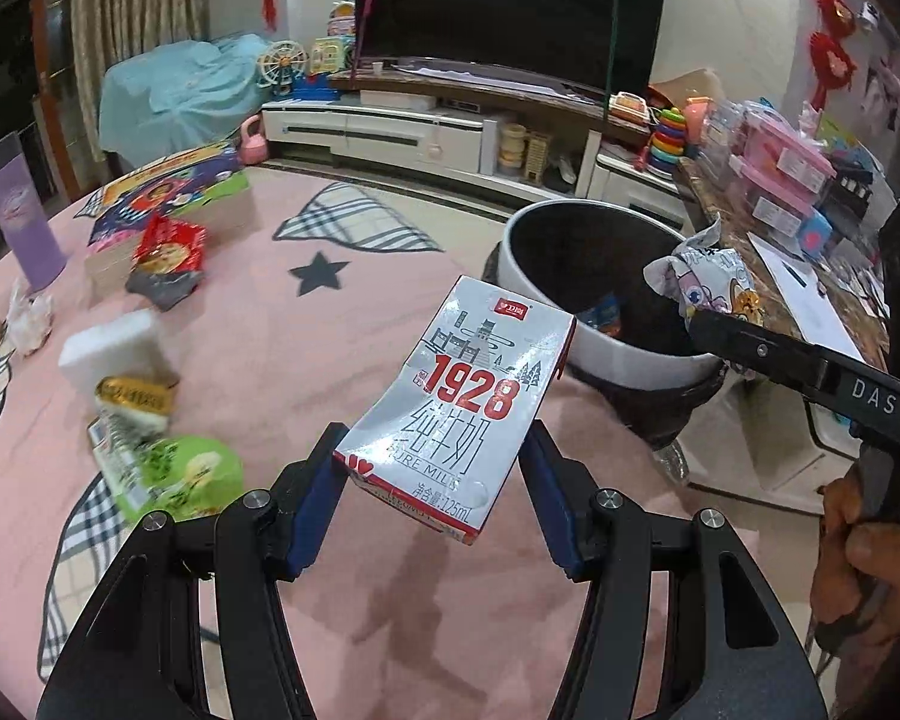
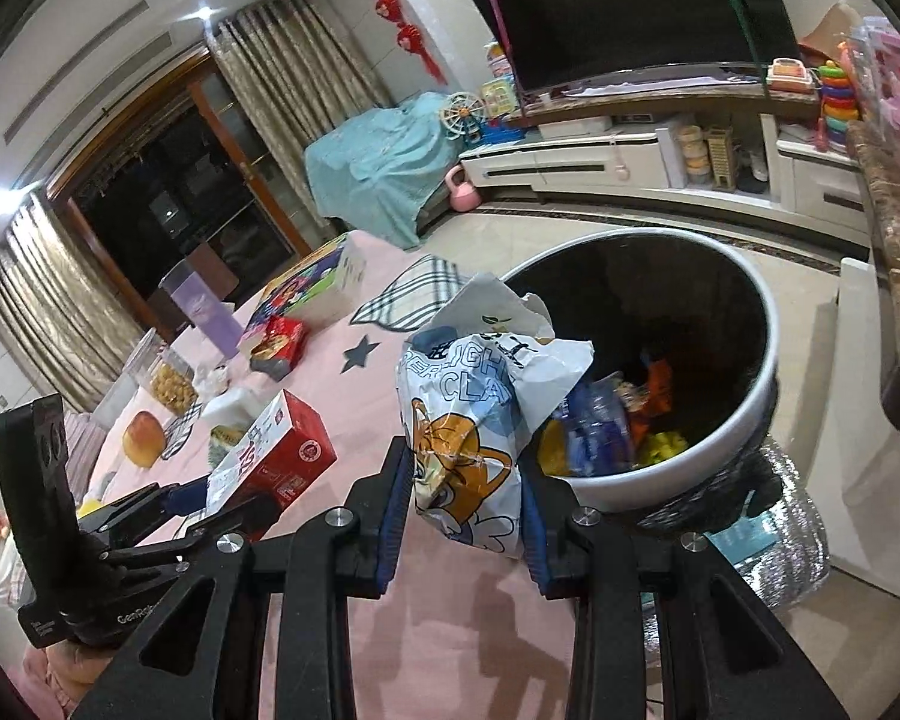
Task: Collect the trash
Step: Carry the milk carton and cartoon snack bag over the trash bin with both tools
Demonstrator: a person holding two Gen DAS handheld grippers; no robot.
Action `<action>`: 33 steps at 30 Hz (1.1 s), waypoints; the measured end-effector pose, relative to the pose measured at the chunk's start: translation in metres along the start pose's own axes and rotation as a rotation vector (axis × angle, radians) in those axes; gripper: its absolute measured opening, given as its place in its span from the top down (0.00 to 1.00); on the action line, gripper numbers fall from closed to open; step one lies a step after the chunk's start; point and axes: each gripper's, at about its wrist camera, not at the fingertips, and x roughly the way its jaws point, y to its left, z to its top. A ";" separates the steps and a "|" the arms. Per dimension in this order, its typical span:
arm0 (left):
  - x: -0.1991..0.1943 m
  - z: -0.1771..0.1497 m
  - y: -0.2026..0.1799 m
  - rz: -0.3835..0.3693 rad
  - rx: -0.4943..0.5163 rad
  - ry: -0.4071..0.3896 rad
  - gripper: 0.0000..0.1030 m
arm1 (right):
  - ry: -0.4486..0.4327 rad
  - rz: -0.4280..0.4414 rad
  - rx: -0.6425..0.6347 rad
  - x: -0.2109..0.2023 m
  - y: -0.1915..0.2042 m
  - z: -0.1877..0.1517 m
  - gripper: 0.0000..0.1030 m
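We hold the left gripper (image 1: 432,468) clamped on a dented milk carton (image 1: 456,402), its blue pads pressed to the carton's two sides, above the pink tablecloth (image 1: 342,336). We hold the right gripper (image 2: 462,504) clamped on a crumpled cartoon-print wrapper (image 2: 468,420), whose torn top flares out above the pads.

From the left wrist, the trash bin (image 1: 624,354) with its white rim stands at two o'clock from the carton, just beyond the table edge. The right gripper (image 1: 705,315) reaches in from three o'clock and carries the wrapper (image 1: 708,276) over the bin's near rim. A hand (image 1: 870,546) on its handle is cut off at the frame edge.

Around the carton, at nine o'clock, lie a white foam block (image 1: 114,348), a green wrapper (image 1: 174,474) and a gold-topped packet (image 1: 135,399), all blurred. At ten to eleven o'clock are a red snack packet (image 1: 168,246), a colourful box (image 1: 174,192) and a purple tumbler (image 1: 24,216).

From the right wrist, the bin (image 2: 720,450) opens at two o'clock just behind the wrapper, which hides part of the rim. Inside it we see blue, yellow and orange scraps too jumbled to name. At nine o'clock the left gripper (image 2: 204,498) shows side-on with the carton (image 2: 270,456), red face towards us. Nothing lies between either held item and the bin.
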 end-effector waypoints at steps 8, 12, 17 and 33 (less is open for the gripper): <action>0.010 0.015 -0.025 -0.015 0.039 0.006 0.44 | -0.002 -0.034 0.009 -0.002 -0.020 0.008 0.68; 0.015 0.021 -0.035 -0.019 0.055 0.008 0.44 | 0.003 -0.049 0.020 -0.001 -0.029 0.011 0.68; 0.020 0.029 -0.041 -0.024 0.060 0.009 0.44 | 0.005 -0.055 0.031 -0.001 -0.039 0.013 0.68; 0.036 0.049 -0.060 -0.017 0.082 0.018 0.44 | 0.000 -0.061 0.023 0.001 -0.053 0.031 0.68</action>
